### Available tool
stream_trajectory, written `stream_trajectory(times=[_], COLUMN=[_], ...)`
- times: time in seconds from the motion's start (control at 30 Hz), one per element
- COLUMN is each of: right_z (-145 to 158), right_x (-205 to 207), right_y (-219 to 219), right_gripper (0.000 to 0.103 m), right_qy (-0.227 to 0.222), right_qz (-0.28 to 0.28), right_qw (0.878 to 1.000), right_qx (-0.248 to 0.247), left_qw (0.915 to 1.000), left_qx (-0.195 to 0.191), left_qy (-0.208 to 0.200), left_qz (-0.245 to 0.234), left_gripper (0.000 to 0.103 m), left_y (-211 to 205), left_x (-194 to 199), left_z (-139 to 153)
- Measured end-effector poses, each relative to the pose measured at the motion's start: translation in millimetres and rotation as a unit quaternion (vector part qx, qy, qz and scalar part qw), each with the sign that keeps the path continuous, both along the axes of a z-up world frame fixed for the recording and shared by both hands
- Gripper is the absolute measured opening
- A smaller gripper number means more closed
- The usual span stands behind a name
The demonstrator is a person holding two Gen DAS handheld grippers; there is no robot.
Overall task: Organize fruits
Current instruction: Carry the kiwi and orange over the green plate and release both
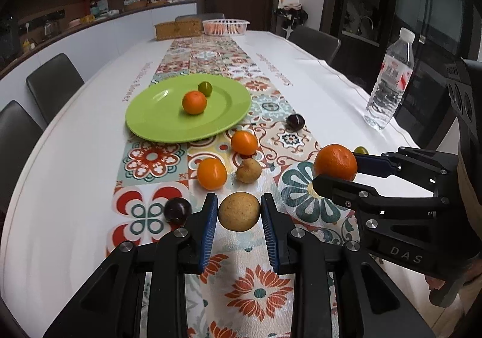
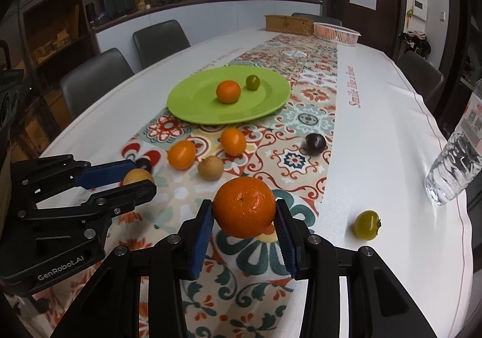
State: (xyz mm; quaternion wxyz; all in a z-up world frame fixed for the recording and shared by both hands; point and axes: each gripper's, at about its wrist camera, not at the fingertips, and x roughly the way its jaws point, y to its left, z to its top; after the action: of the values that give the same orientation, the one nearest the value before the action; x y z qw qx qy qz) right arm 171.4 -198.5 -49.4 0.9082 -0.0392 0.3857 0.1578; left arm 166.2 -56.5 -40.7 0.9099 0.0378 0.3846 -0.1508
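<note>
From my left wrist view, my left gripper is clamped on a round tan fruit, its blue pads pressed to both sides and the fruit clear of the table. At the right edge my right gripper grips a big orange; its body is cut off by the frame, and the near finger hides the orange's lower edge. A small yellow-green fruit peeks out behind that orange, mostly hidden. On the patterned runner lie 2 small oranges, a lumpy tan fruit and 2 dark plums; the nearer plum is partly covered by my left finger. The green plate farther back carries 1 orange and 1 green fruit. A water bottle stands near the table's right edge.

From my right wrist view, the right gripper holds the big orange between its pads, lifted off the runner. The left gripper reaches in from the left, and only a sliver of the tan fruit shows between its fingers; a plum behind it is half hidden and blurred. The yellow-green fruit sits on the white cloth, well apart from the plate. The bottle is cut off at the right. A white basket at the far end holds something orange that I cannot make out.
</note>
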Motion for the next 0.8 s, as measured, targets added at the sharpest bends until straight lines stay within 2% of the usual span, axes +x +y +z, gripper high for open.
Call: stream_trajectory(times=[0.4, 0.63, 0.8], right_z=[41.2, 62.9, 73.1], right_x=[-7.0, 2.6, 17.5], right_y=[12.2, 19.6, 30.0], right_gripper=[0.042, 0.042, 0.042], right_qy=[-0.043, -0.059, -0.067], right_qz=[-0.002, -0.006, -0.003], right_qw=[0.999, 0.998, 0.998], right_qx=[0.018, 0.026, 0.012], left_qw=[0.9987, 0.9978, 0.9975], left_qx=[-0.007, 0.0, 0.001], left_qy=[-0.049, -0.065, -0.07], left_qz=[0.011, 0.011, 0.012], left_gripper=[0.029, 0.029, 0.029], left_y=[18.3, 25.2, 32.0], left_x=[-6.5, 5.6, 24.7], left_z=[42.1, 59.2, 68.9])
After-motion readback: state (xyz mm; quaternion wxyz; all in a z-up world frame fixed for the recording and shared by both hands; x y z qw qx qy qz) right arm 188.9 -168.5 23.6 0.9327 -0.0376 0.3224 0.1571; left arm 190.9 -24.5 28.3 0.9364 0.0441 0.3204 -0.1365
